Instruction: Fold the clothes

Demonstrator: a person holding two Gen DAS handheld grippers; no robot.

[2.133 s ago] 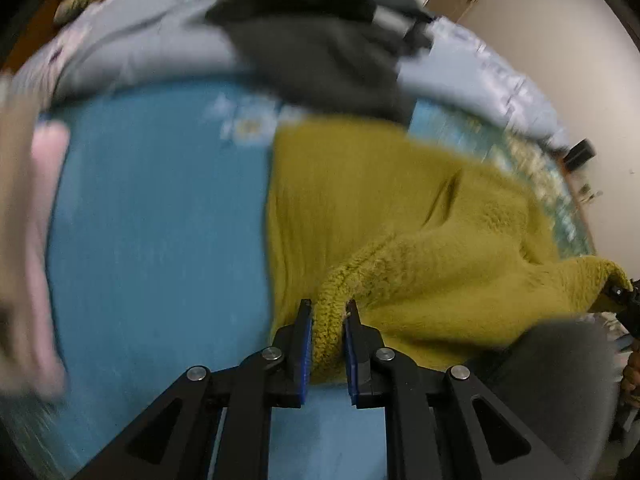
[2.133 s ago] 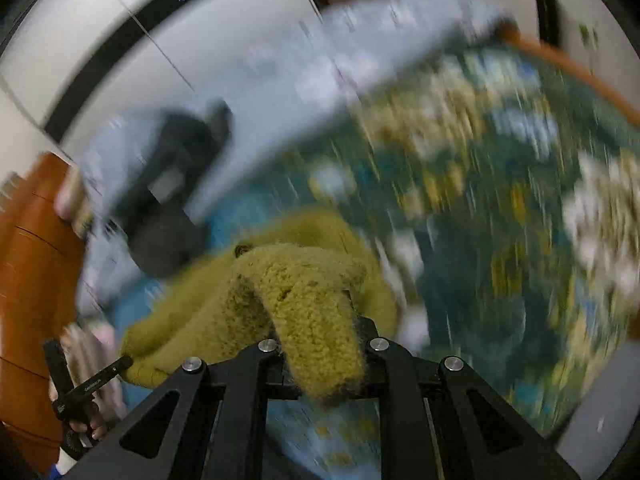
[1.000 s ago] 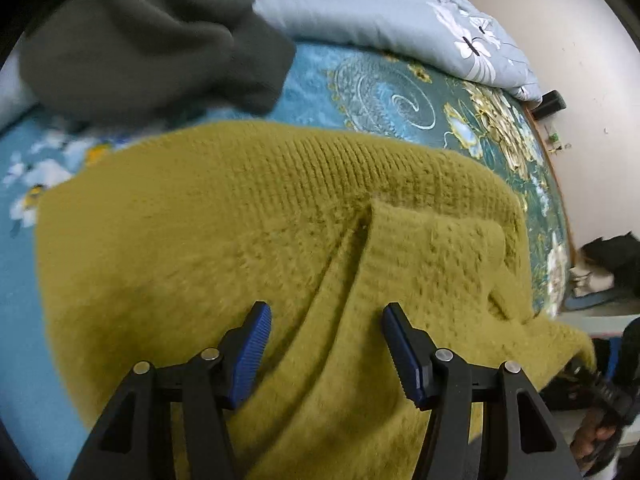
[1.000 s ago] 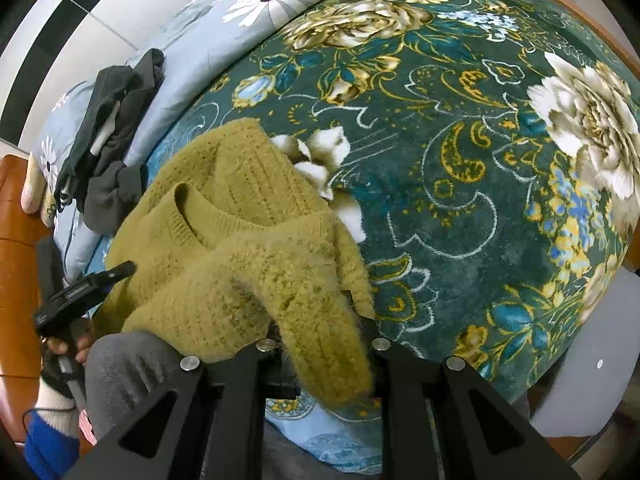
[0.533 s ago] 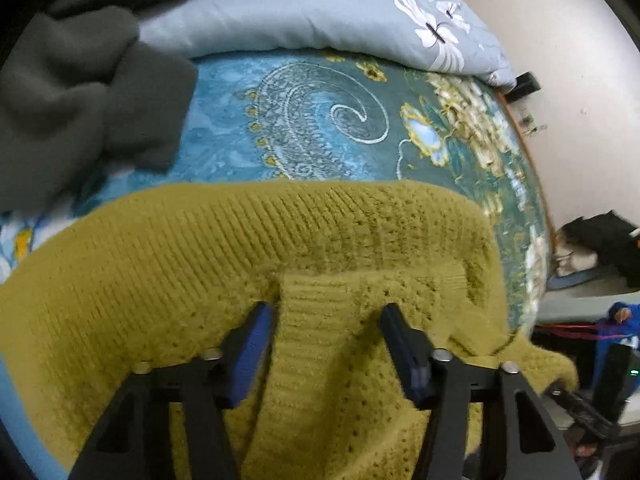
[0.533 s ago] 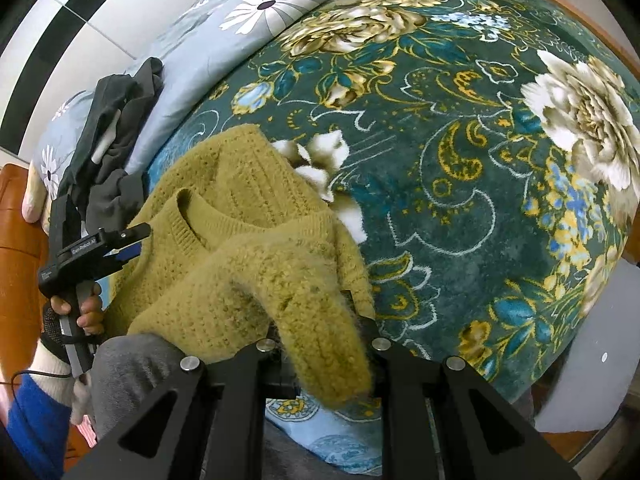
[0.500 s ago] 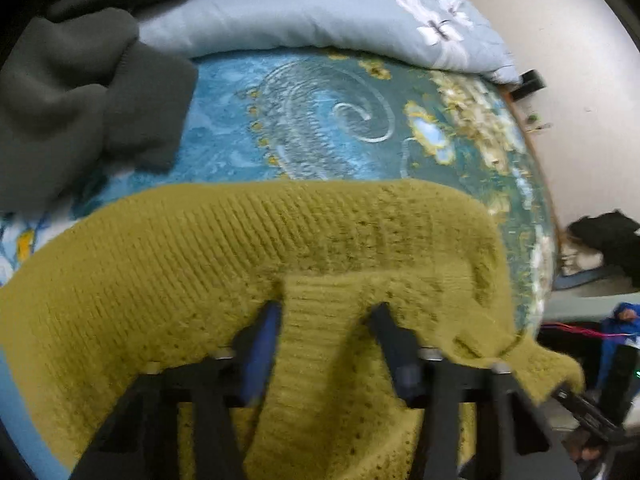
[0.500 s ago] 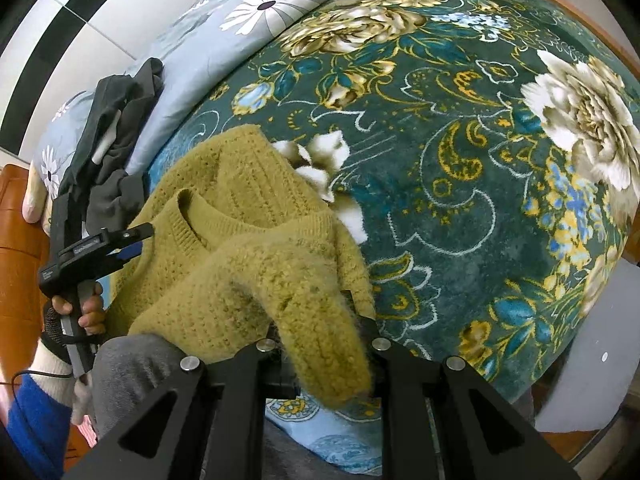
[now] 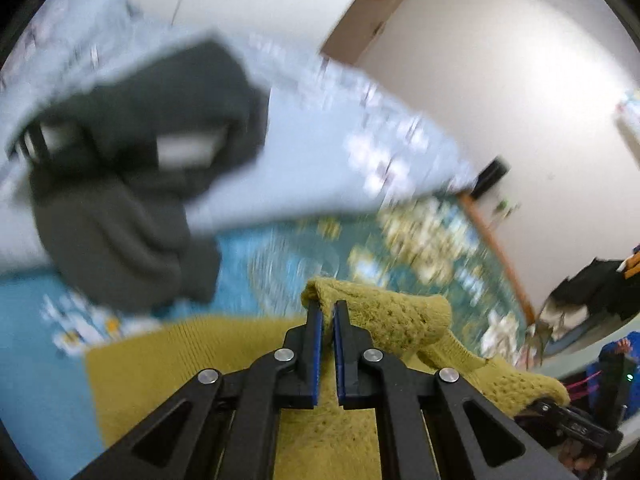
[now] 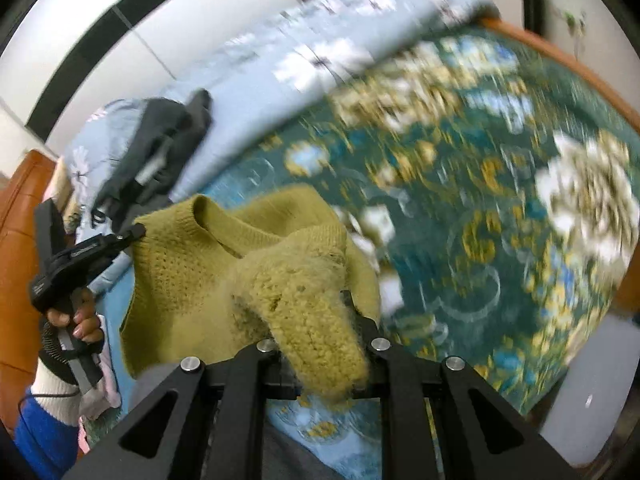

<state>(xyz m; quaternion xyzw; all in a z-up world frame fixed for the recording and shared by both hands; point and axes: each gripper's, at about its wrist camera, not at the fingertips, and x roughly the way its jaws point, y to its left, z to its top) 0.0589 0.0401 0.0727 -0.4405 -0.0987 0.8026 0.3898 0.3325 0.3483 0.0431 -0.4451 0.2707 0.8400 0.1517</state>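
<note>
A mustard-yellow knit sweater hangs between my two grippers above the bed. My left gripper is shut on its neck edge and holds that edge raised. In the right wrist view the sweater shows its round neckline, and the left gripper pinches it at the left. My right gripper is shut on a thick fold of the sweater that drapes over and hides its fingers.
The bed has a teal floral cover and a pale blue duvet at the back. A dark grey garment pile lies on the duvet. A wooden bed frame is at the left.
My left gripper has shut on the sweater's neck edge and lifted it. My right gripper has risen too, still holding its fold. Both views are blurred by motion.
</note>
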